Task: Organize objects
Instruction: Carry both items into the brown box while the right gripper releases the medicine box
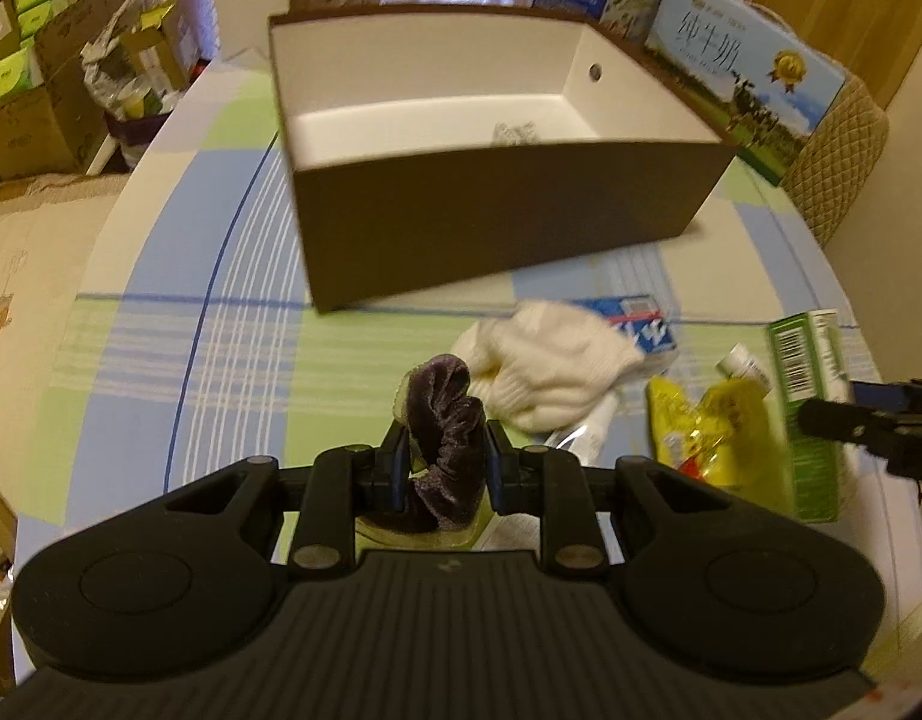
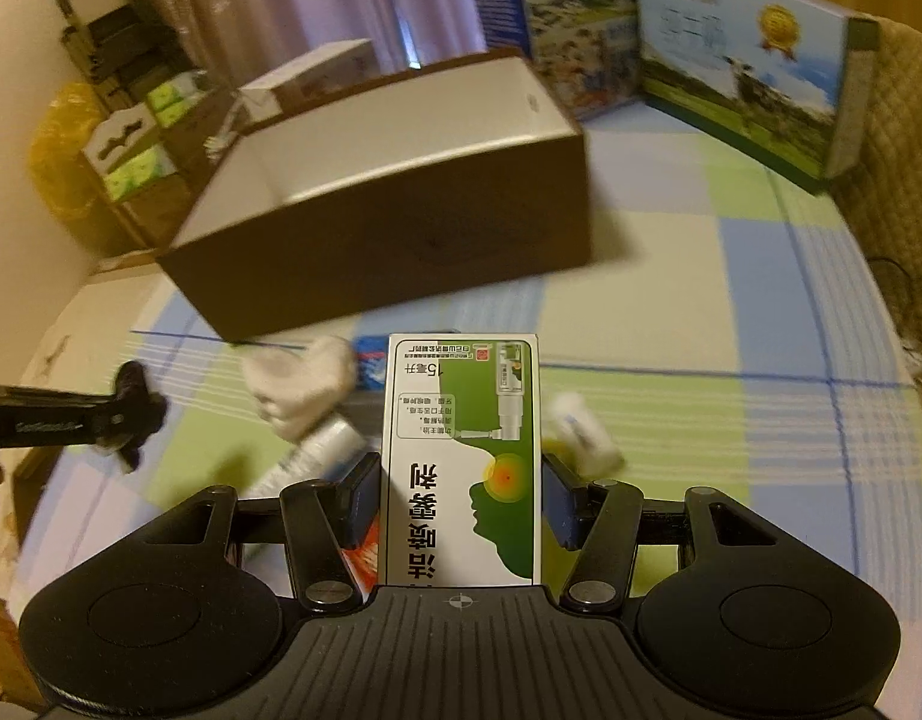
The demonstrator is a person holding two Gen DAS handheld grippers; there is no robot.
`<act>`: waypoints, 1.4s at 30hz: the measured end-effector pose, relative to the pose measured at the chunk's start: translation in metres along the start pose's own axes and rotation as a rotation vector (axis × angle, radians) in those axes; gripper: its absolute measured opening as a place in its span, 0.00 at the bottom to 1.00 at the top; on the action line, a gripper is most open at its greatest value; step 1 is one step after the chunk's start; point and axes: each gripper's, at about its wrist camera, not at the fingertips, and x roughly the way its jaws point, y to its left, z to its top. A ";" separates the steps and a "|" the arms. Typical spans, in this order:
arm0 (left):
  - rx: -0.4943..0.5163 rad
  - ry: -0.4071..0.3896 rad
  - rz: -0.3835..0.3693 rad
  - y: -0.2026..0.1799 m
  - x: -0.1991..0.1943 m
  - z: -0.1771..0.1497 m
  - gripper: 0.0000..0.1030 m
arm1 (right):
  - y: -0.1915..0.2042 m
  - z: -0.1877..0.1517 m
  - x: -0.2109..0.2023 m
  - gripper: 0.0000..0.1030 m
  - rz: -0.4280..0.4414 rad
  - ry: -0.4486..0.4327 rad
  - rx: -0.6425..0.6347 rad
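Observation:
My left gripper is shut on a dark purple velvet scrunchie, held above the checked tablecloth. My right gripper is shut on a green and white spray carton, pinched by its long sides; the same carton shows at the right edge of the left wrist view. Ahead stands an open brown box with a white inside and a small pale item on its floor; it also appears as the brown box in the right wrist view. The left gripper with the scrunchie shows at the left there.
On the cloth lie a white knitted glove, a blue and red flat pack, a white tube, a yellow foil packet and a small white bottle. Milk cartons stand behind the box. Cardboard boxes crowd the floor at left.

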 end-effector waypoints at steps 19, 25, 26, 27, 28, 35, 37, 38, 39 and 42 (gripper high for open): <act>0.073 -0.141 -0.003 -0.021 -0.001 0.082 0.20 | 0.041 0.094 0.016 0.51 0.149 -0.129 -0.120; 0.078 -0.184 0.015 -0.015 0.006 0.113 0.20 | 0.038 0.136 0.023 0.51 0.117 -0.188 -0.140; 0.078 -0.191 0.019 -0.014 0.008 0.119 0.20 | 0.037 0.142 0.025 0.51 0.109 -0.194 -0.141; 0.079 -0.196 0.024 -0.013 0.009 0.124 0.20 | 0.035 0.147 0.028 0.51 0.101 -0.198 -0.143; 0.080 -0.201 0.029 -0.012 0.011 0.129 0.20 | 0.033 0.154 0.031 0.51 0.092 -0.202 -0.143; 0.092 -0.211 0.050 -0.005 0.026 0.156 0.21 | 0.016 0.192 0.052 0.51 0.043 -0.220 -0.118; 0.097 -0.215 0.053 -0.005 0.031 0.162 0.21 | 0.013 0.201 0.060 0.51 0.028 -0.223 -0.124; 0.100 -0.217 0.054 -0.004 0.032 0.164 0.21 | 0.012 0.205 0.063 0.51 0.021 -0.225 -0.130; 0.102 -0.218 0.054 -0.004 0.034 0.165 0.21 | 0.012 0.209 0.068 0.51 0.011 -0.225 -0.138; 0.109 -0.210 0.059 -0.003 0.043 0.168 0.21 | 0.010 0.214 0.084 0.51 -0.018 -0.210 -0.162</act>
